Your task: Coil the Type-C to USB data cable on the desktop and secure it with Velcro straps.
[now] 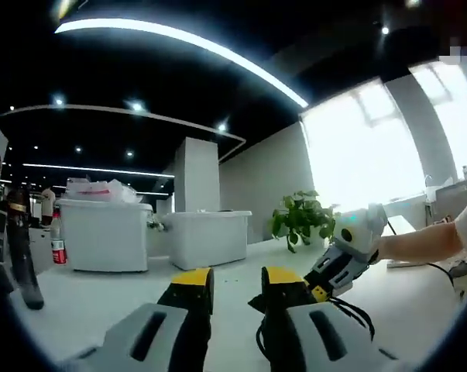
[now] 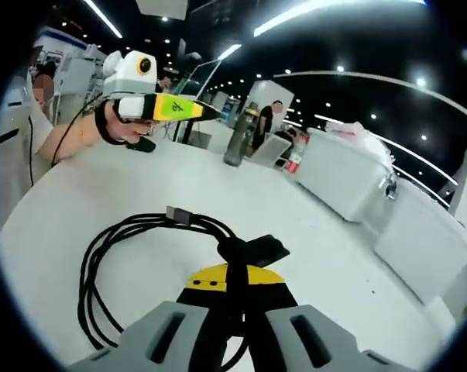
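The right gripper (image 2: 235,280), its yellow-tipped fingers (image 2: 210,277) pressed together on the black coiled data cable (image 2: 113,271) at the bundle's gathered neck, holds the loops so they hang out to the left of the fingers over the white round desktop (image 2: 310,232), with the black Velcro strap tab (image 2: 258,249) sticking up just beyond the fingertips. The left gripper (image 1: 237,291) is raised well apart above the desk's far side, its fingers spread with nothing between them.
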